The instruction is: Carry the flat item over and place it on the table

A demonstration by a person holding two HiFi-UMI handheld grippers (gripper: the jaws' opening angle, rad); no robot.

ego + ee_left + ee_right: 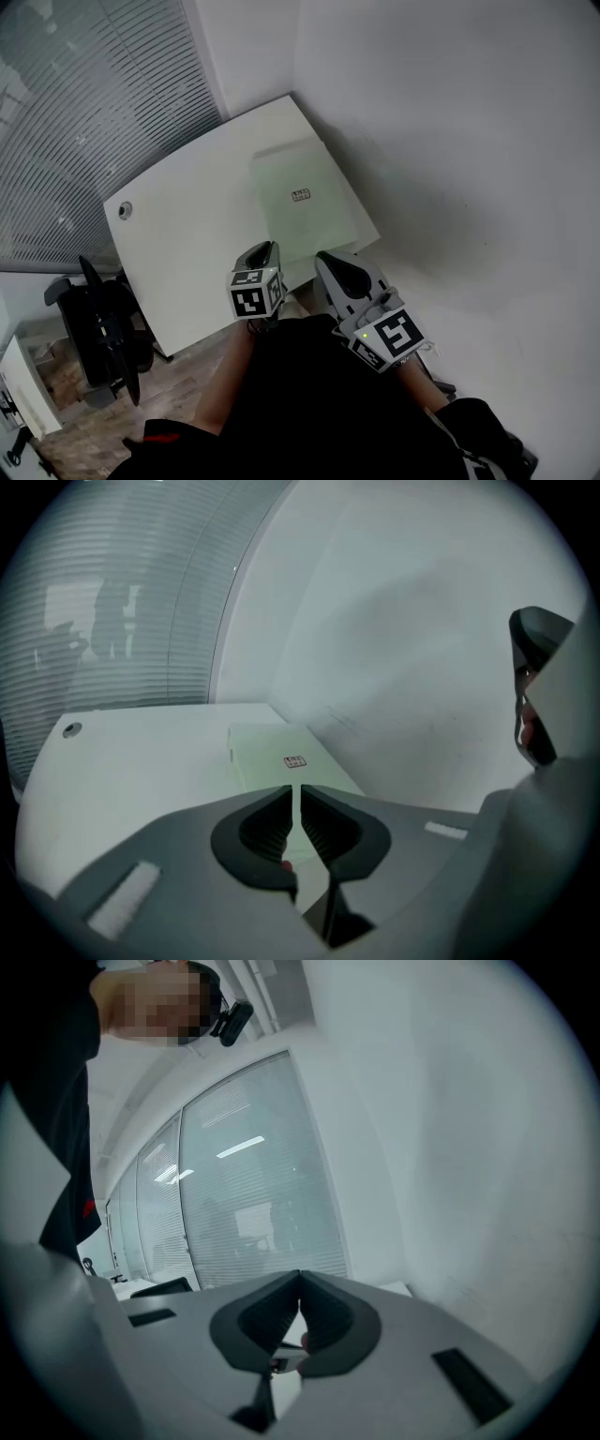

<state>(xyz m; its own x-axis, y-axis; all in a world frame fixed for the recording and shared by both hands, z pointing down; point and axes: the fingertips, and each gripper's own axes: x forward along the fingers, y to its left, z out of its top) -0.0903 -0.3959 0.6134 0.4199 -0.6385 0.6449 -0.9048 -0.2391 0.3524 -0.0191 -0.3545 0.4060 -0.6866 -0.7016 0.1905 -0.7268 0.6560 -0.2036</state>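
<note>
A flat pale green item (305,202) with a small label lies on the white table (187,244), along the side nearest the wall. In the left gripper view the flat item (281,757) lies just beyond the jaws, flat on the table (131,761). My left gripper (262,251) hovers at the table's near edge, short of the item; its jaws (296,789) stand shut to a thin slit with nothing between them. My right gripper (337,262) is beside it, near the item's near corner. The right gripper (299,1279) tilts upward, shut and empty.
A white wall (450,141) runs along the table's right side. Glass panels with blinds (84,103) stand behind the table. A black office chair (103,337) sits at the left on the wooden floor. A round cable grommet (125,210) marks the table's left part.
</note>
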